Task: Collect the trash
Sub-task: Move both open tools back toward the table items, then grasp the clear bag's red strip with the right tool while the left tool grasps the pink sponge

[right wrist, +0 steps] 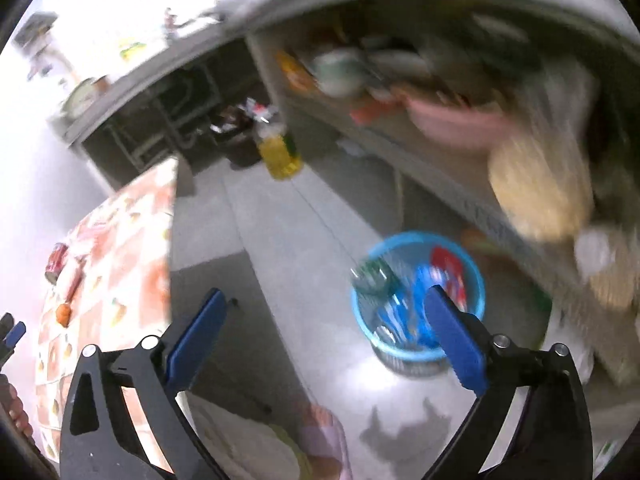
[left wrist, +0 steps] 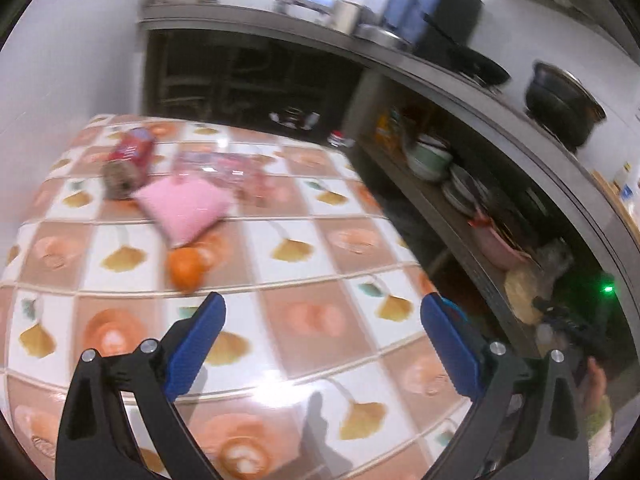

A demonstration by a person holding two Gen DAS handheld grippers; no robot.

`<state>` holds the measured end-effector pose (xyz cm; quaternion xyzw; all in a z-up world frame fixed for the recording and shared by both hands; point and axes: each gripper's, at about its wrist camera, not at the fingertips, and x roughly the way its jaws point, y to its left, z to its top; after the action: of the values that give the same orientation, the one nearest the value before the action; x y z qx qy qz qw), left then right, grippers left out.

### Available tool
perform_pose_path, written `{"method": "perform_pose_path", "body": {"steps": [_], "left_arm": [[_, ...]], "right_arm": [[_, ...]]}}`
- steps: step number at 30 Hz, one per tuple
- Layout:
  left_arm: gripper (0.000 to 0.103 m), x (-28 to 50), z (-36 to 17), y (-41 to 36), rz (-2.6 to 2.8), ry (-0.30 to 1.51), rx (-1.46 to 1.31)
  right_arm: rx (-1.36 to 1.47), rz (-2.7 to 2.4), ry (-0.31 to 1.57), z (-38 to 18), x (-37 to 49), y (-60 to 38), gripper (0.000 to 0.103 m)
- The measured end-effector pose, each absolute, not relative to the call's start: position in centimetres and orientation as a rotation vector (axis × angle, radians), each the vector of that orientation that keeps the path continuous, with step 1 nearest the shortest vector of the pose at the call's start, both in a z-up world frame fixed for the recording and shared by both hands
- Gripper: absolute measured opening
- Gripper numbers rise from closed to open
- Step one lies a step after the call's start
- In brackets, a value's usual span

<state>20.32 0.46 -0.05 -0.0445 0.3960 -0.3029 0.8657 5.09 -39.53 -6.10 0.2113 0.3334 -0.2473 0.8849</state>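
No writing can be read anywhere — motion blur smears the label of the red drink can (left wrist: 131, 148) lying on its side near the far left of the tiled-pattern worktop (left wrist: 304, 240), and the clear pink-printed plastic wrapper (left wrist: 224, 168) beside it is just as illegible. In front of them lie a pink pillow-shaped packet (left wrist: 186, 208) and, touching its near corner, an orange round fruit (left wrist: 186, 268). The near half of the worktop is bare cloth, and its right edge drops to a floor aisle beside a long grey metal shelf unit (left wrist: 472, 216) crowded with bowls and plates.

The left gripper (left wrist: 322, 312) hovers over that bare stretch, its blue-padded jaws spread wide with nothing between them. The right gripper (right wrist: 326, 304) is equally wide and empty — it hangs over the pale tiled floor (right wrist: 280, 240), with the worktop edge at its left. Just past its right finger stands a round blue plastic basket (right wrist: 418, 296) on the floor, holding a green-capped clear bottle (right wrist: 374, 278), blue scraps and something red. A yellow oil bottle (right wrist: 280, 152) stands further along the aisle.
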Motion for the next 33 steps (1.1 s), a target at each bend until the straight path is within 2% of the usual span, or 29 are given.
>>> {"method": "perform_pose_path", "body": {"steps": [8,18,23,33], "left_arm": [[0.096,24.6,-1.5,4.9,-0.517,0.869,-0.236],[0.097,33.5,-4.4,4.7,-0.392,1.0,-0.358],[0.097,37.7,-6.2,4.5,-0.322,1.073,-0.43],[0.097,40.0,-8.4,4.2,-0.264,1.119,-0.445]], "right_arm": [[0.292,-0.237,0.681,-3.7,12.5,-33.4,0.095],[0.388,0.039,0.78,-3.7,22.8,-27.5,0.095],[0.442,0.085,0.806,-3.5,25.0,-25.4,0.095],[0.398,0.182,0.881,-5.3,27.4,-20.8,0.095]]}}
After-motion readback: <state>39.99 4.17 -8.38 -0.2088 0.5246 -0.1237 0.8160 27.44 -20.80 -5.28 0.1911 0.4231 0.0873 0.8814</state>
